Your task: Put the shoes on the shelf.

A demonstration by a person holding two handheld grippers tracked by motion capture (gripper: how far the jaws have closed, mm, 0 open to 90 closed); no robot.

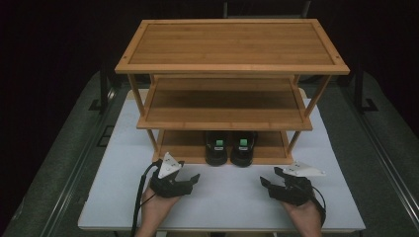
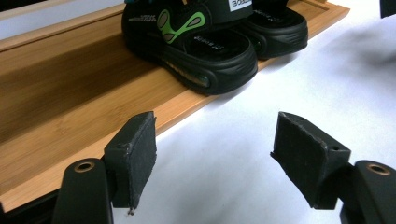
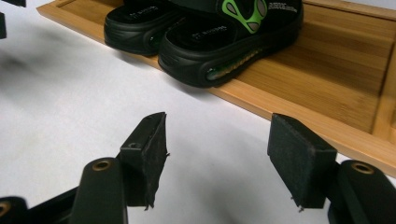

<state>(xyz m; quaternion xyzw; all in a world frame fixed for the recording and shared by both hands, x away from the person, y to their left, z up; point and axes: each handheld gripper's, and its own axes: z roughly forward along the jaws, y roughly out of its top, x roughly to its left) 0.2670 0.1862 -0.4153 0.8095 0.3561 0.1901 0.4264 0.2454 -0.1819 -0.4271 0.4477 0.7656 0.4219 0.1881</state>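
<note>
A: High view first: where are the sandals point(image 1: 229, 147)?
B: On the lowest shelf of the bamboo rack point(image 1: 232, 44), side by side. Left gripper point(image 1: 188, 178) and right gripper point(image 1: 269, 177) hover before that rack, each with jaws spread, empty.
A: Left gripper view?
B: Jaws apart, sandals point(image 2: 210, 42) overhanging the rack's front edge.
A: Right gripper view?
B: Same: jaws parted, sandals point(image 3: 205, 37) ahead.

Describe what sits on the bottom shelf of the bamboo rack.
A pair of black sandals with green straps sits on the bottom shelf. The middle shelf covers their backs.
</note>
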